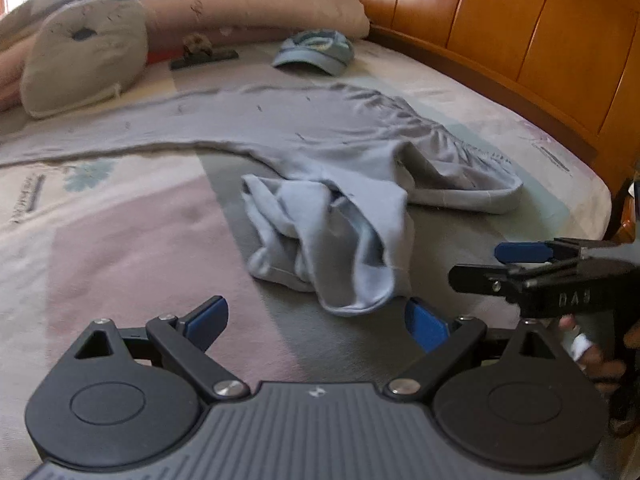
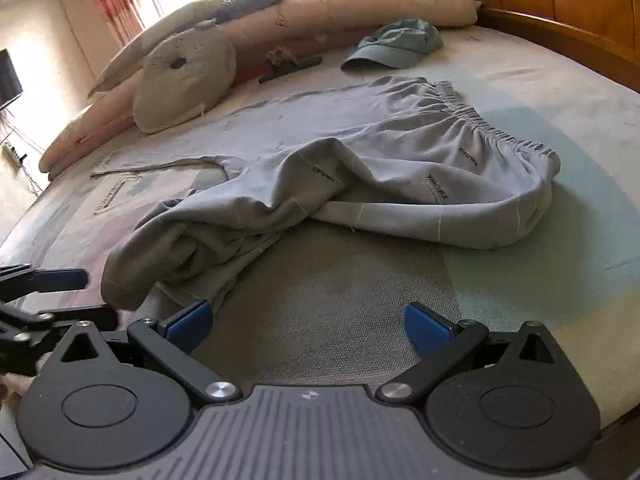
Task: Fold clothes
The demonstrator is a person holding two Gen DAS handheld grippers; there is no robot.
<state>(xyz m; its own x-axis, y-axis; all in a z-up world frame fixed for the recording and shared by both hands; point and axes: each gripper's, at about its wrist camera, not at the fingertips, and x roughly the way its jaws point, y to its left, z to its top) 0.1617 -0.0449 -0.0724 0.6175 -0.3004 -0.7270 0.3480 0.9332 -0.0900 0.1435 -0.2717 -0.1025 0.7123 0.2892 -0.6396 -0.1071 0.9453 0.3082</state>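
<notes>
Grey sweatpants (image 1: 320, 152) (image 2: 360, 168) lie on the bed, one leg stretched flat toward the left, the other leg crumpled in a heap (image 1: 332, 248) near me. The elastic waistband (image 2: 500, 136) is at the right. My left gripper (image 1: 316, 324) is open just short of the crumpled leg's end, holding nothing. My right gripper (image 2: 308, 324) is open above the mattress in front of the heap, with the cloth's edge near its left finger. The right gripper (image 1: 520, 264) also shows at the right edge of the left wrist view, held by a hand.
A blue cap (image 1: 316, 52) (image 2: 396, 46) rests near the pillows. A round grey cushion (image 1: 84, 56) (image 2: 184, 80) and long pink bolsters (image 1: 260, 8) line the far side. A wooden headboard (image 1: 520, 32) runs along the right. A dark flat object (image 1: 204, 58) lies by the bolsters.
</notes>
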